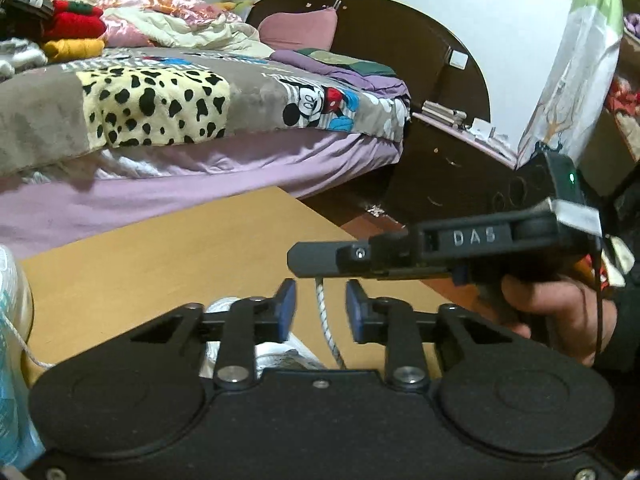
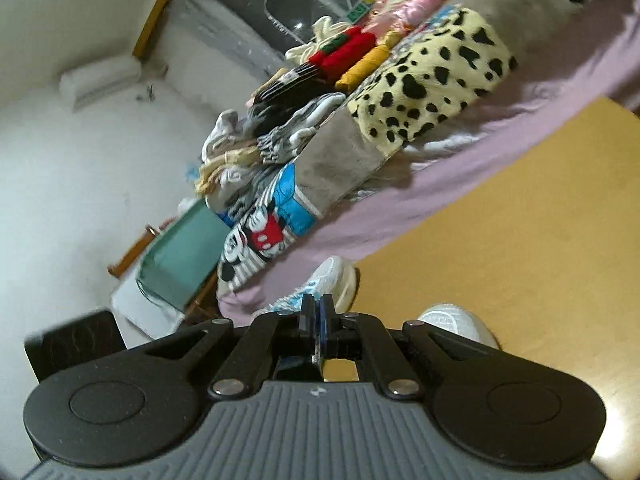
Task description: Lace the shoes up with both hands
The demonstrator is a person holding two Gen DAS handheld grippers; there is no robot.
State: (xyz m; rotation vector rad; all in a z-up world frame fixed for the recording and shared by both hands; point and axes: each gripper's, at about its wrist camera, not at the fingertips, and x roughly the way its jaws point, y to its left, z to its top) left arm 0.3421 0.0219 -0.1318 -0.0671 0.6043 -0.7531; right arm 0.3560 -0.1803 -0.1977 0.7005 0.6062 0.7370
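My left gripper (image 1: 321, 307) is open, its blue pads (image 1: 287, 308) apart on either side of a speckled white lace (image 1: 325, 312). The lace rises from a white shoe (image 1: 280, 354), mostly hidden under that gripper, to the tip of my right gripper (image 1: 308, 260), which a hand (image 1: 560, 308) holds in from the right. In the right wrist view my right gripper (image 2: 318, 312) is shut, with a sliver of lace (image 2: 317, 354) between its pads. A white shoe (image 2: 460, 320) lies just beyond it. A white and blue shoe (image 2: 332, 280) sits at the table edge, also showing as the shoe (image 1: 12, 320) at far left.
Both shoes rest on a wooden table (image 1: 160, 248) pushed against a bed (image 1: 200, 160) covered with patterned blankets and piles of folded clothes (image 1: 68, 28). A dark headboard (image 1: 400, 60) and nightstand (image 1: 448, 168) stand behind, and a bag (image 1: 580, 72) hangs at right.
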